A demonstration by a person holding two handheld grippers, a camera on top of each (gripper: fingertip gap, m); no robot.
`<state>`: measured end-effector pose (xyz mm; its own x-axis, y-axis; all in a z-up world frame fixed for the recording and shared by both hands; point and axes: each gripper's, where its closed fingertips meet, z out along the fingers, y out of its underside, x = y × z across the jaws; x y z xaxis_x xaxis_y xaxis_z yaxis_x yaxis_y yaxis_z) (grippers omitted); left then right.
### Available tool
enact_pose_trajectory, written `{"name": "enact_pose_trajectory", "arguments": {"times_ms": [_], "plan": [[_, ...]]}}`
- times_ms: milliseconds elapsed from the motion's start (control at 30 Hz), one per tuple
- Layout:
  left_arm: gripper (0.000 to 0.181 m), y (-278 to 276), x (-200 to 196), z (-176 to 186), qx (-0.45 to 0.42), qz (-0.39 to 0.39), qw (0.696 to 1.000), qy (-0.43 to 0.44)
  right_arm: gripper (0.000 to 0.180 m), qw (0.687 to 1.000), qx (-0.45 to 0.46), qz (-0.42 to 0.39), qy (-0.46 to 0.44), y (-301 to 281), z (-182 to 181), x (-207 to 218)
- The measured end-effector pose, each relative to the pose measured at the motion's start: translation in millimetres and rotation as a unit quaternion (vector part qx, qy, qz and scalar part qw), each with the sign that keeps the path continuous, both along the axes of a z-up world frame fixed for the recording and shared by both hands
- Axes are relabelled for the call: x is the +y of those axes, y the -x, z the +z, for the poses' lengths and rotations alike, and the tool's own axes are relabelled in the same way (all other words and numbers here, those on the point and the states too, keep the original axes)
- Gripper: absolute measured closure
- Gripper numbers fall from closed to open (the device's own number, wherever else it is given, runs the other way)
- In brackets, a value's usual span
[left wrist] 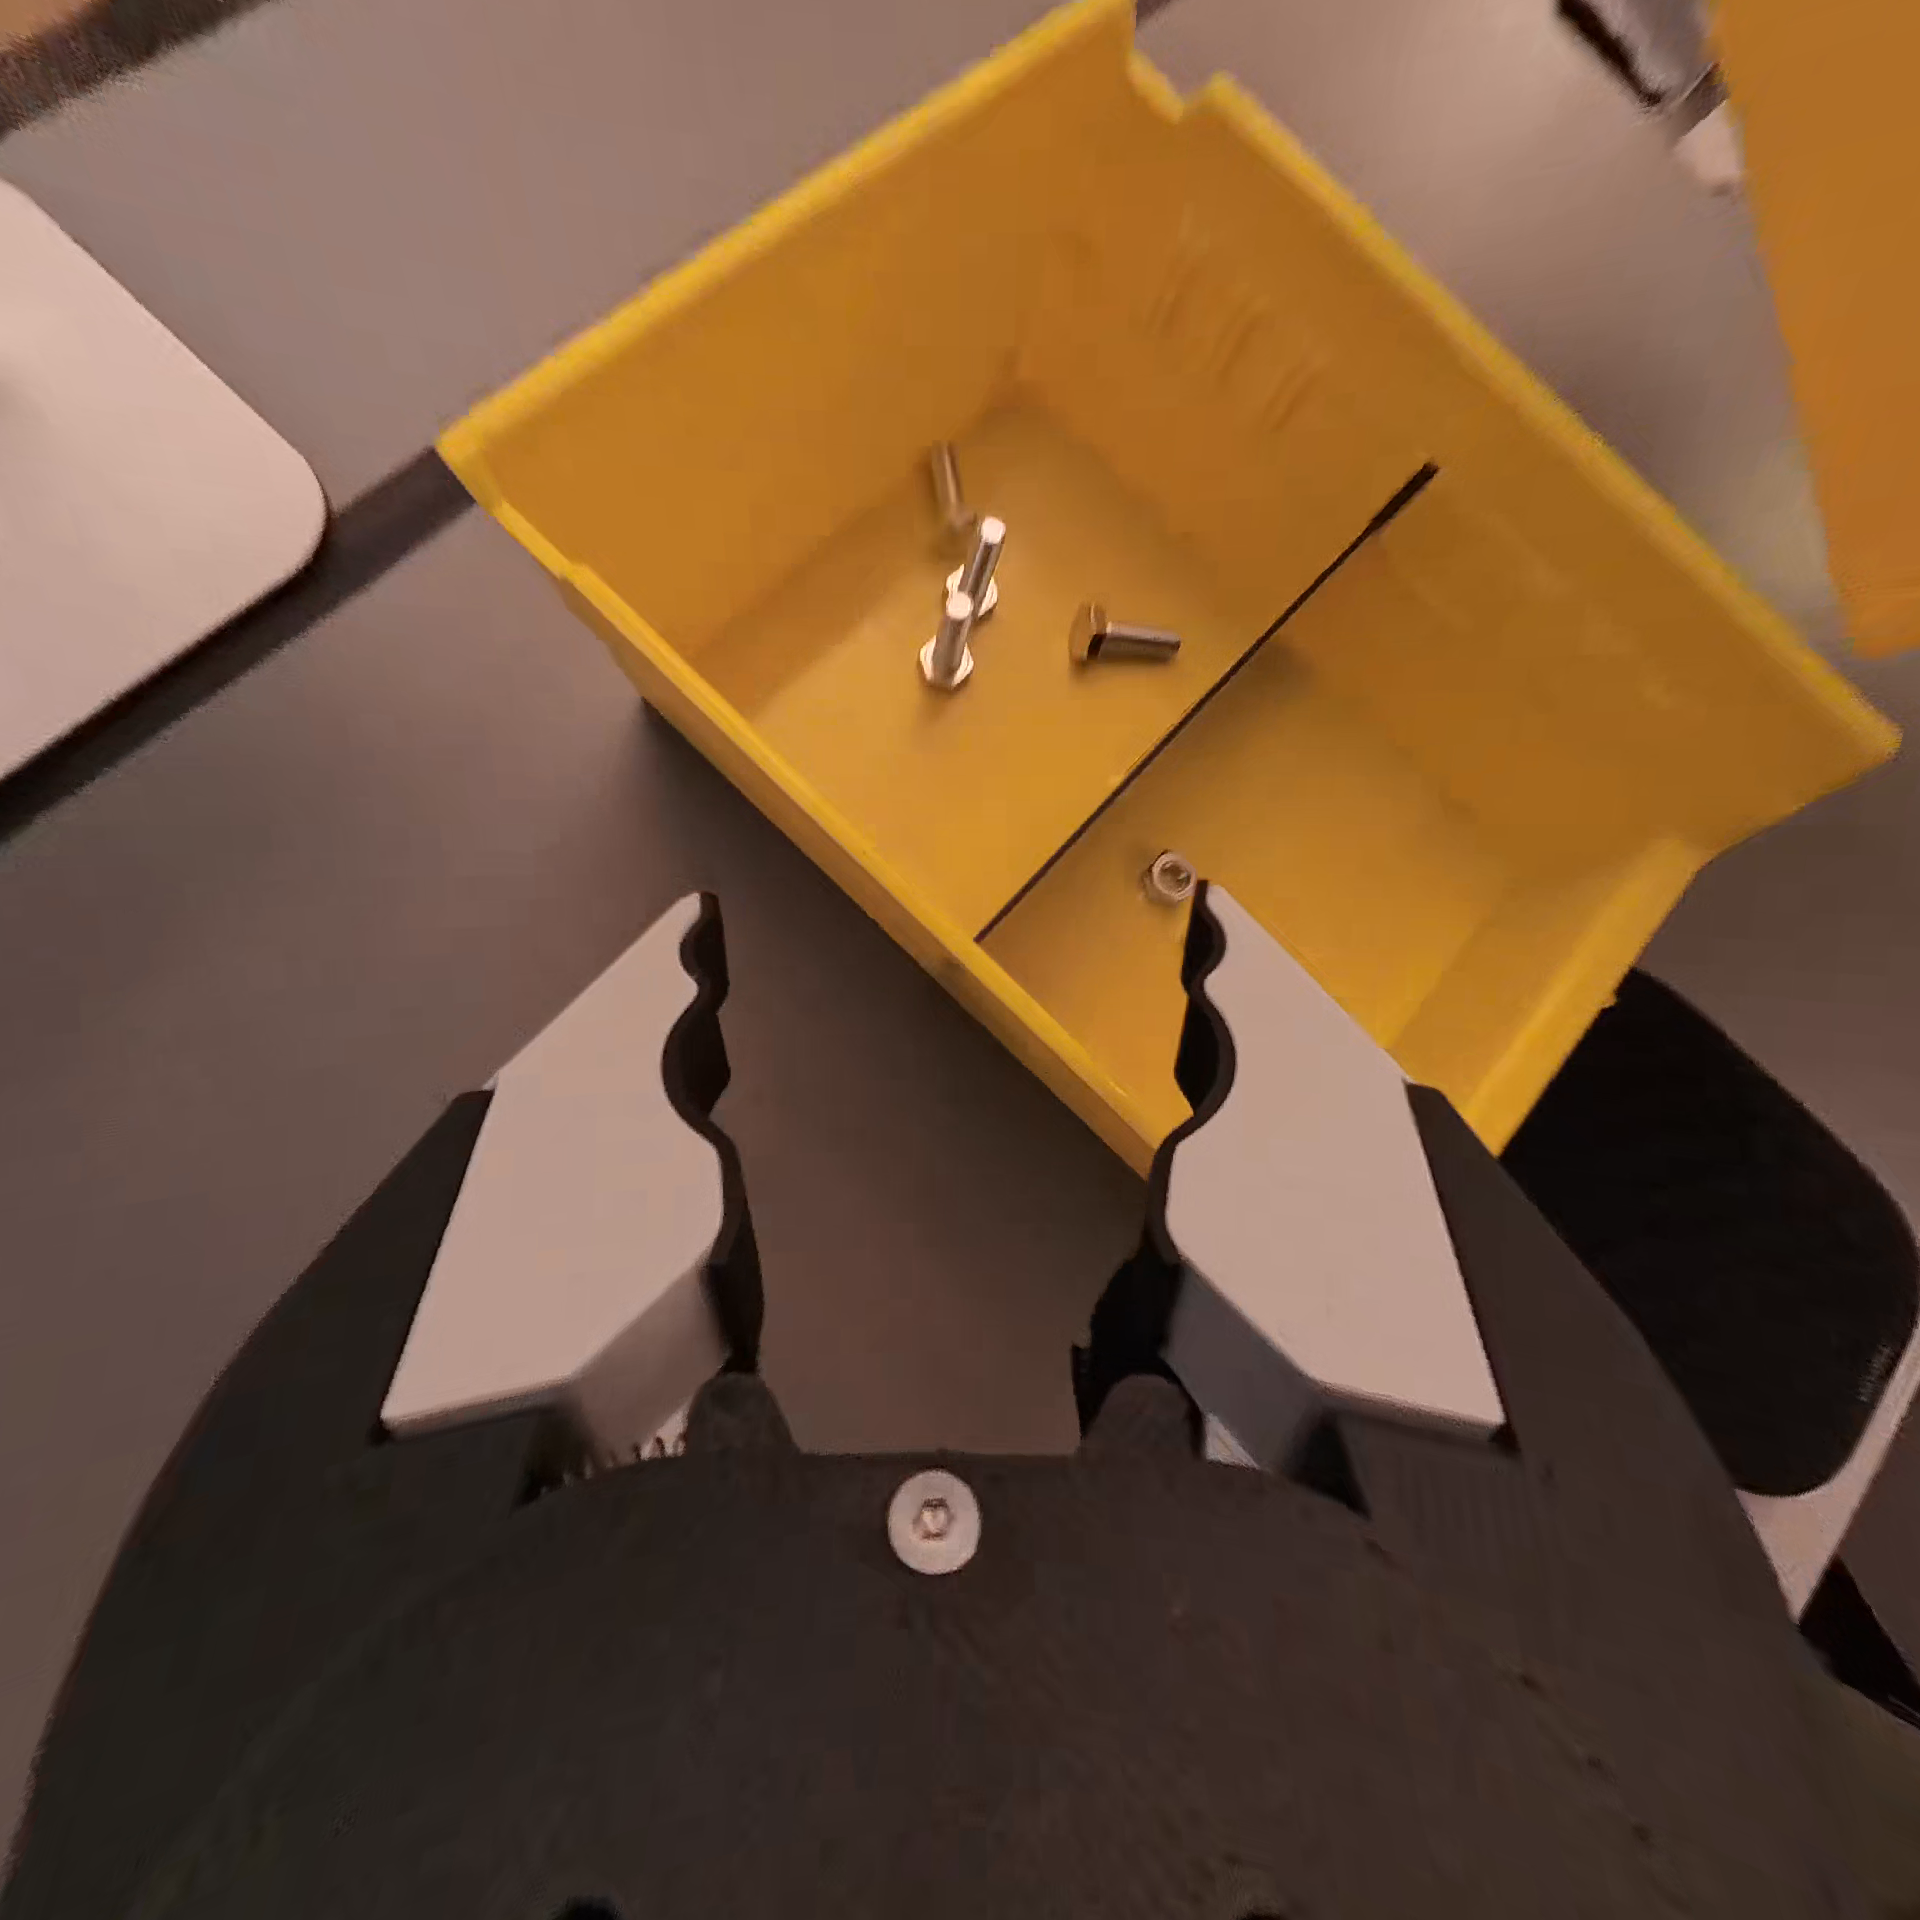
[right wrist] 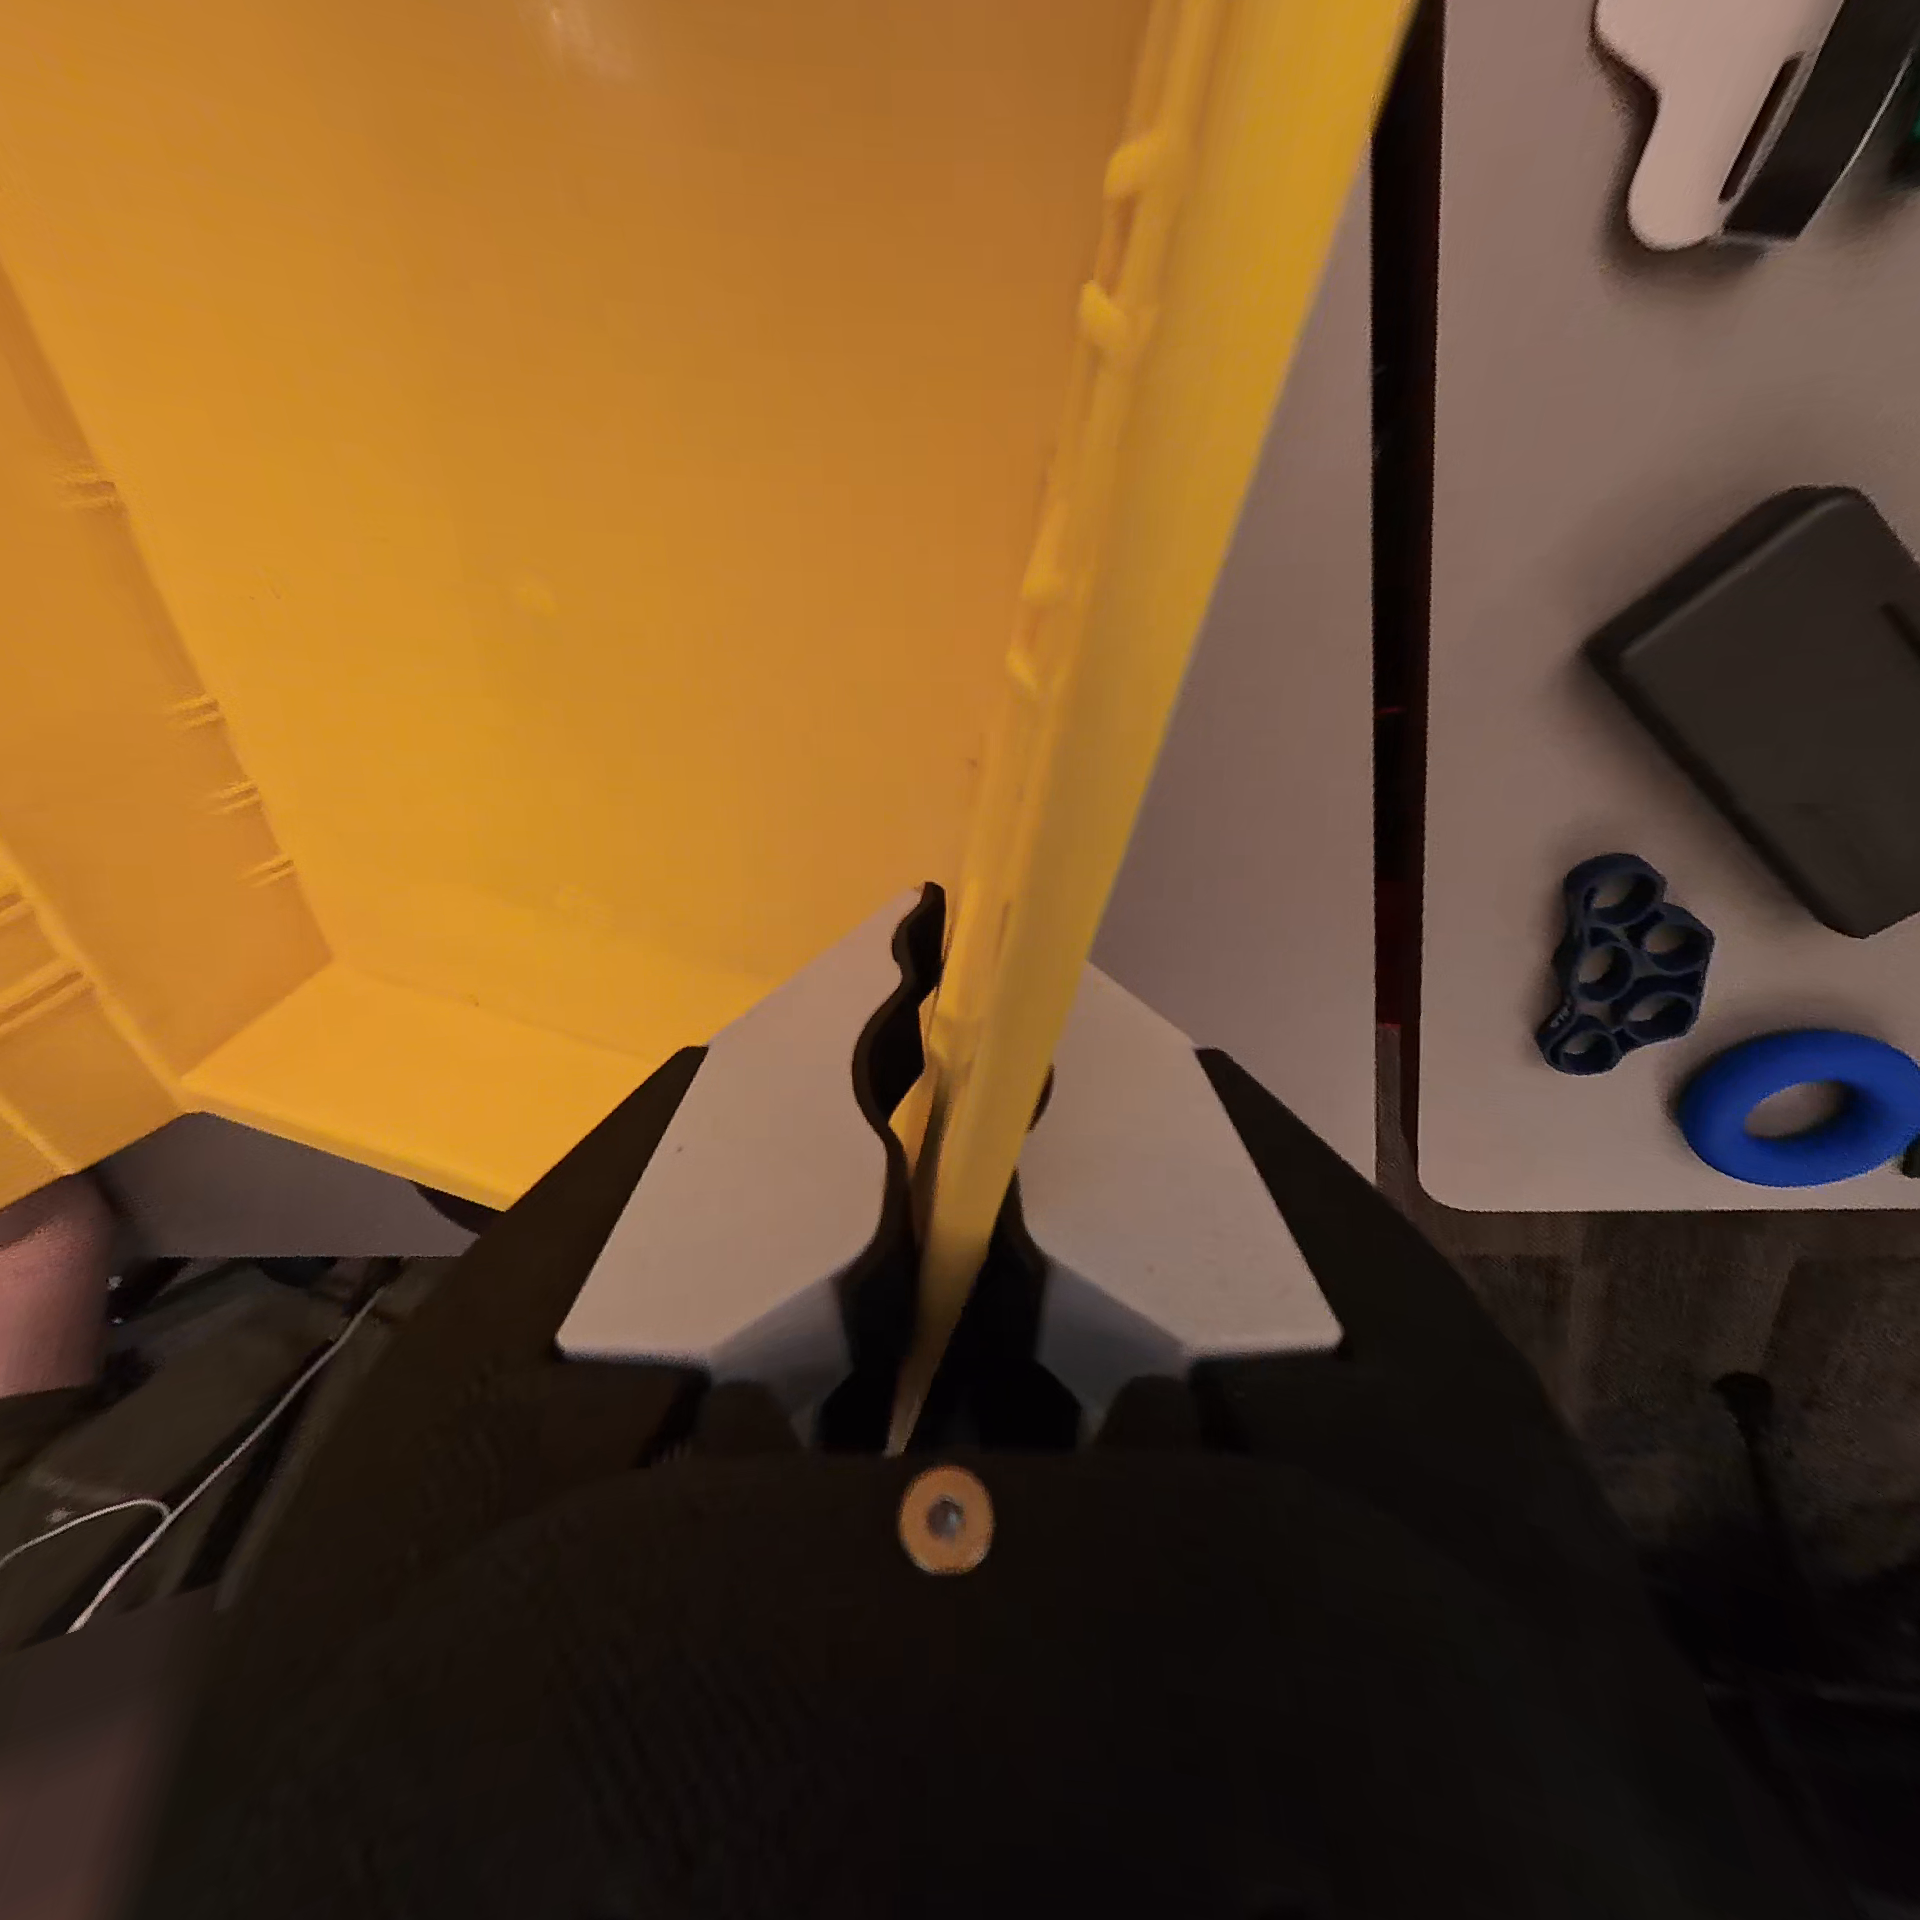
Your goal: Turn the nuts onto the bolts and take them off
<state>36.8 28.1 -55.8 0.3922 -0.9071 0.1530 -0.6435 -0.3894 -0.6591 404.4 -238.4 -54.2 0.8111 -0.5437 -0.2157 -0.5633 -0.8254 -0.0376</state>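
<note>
A yellow bin [left wrist: 790, 343] stands on the dark table, split by a thin dark divider [left wrist: 1226, 675]. Several silver bolts [left wrist: 956, 634] lie and stand in its far compartment. One small nut [left wrist: 1166, 873] lies in the near compartment. My left gripper [left wrist: 956, 899] is open and empty over the bin's near wall, with its right fingertip just beside the nut. My right gripper [right wrist: 977, 935] is shut on the side wall [right wrist: 1091, 623] of a second yellow bin [right wrist: 623, 468], which fills that view. The same bin shows at the top right of the left wrist view [left wrist: 1829, 312].
A white board [left wrist: 125, 468] lies at the left and a black chair seat [left wrist: 1714, 1195] sits below the bin. On the white table to the right lie a blue ring [right wrist: 1797, 1112], a dark blue holed piece [right wrist: 1621, 966], a dark grey box [right wrist: 1787, 696] and a white device [right wrist: 1704, 114]. My left gripper is the nearer one to the small nut [left wrist: 1166, 873]: about 12 centimeters, against 40 centimeters.
</note>
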Motion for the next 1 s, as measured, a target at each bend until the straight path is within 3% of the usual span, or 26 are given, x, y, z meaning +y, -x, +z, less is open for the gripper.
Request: {"name": "enact_pose_trajectory", "arguments": {"times_ms": [200, 400, 467, 567, 767, 1000], "plan": [[0.1, -2, -20, -39, 0.071, -0.015, 0.996, 0.055, 0.177, 0.999, -0.023, 0.024, 0.032, -5, -22, -19], [0.117, 14, -17, -46, 0.114, -0.024, 0.99, 0.075, 0.177, 0.997, -0.04, 0.045, 0.045, -4, -35, -20], [0.148, 12, -31, -44, 0.097, -0.053, 0.985, 0.135, 0.177, 0.996, -0.046, 0.053, 0.046, -2, -37, -17], [0.157, 26, -30, -44, 0.122, -0.077, 0.976, 0.16, 0.177, 0.995, -0.053, 0.066, 0.048, 3, -39, -10], [0.172, 84, 23, -42, 0.176, -0.025, 0.978, 0.108, 0.177, 0.992, -0.06, 0.107, 0.042, 27, -32, 11], [0.178, 199, 102, -38, 0.168, 0.128, 0.971, 0.109, 0.177, 0.985, -0.056, 0.164, 0.028, 69, -30, 46]]}}
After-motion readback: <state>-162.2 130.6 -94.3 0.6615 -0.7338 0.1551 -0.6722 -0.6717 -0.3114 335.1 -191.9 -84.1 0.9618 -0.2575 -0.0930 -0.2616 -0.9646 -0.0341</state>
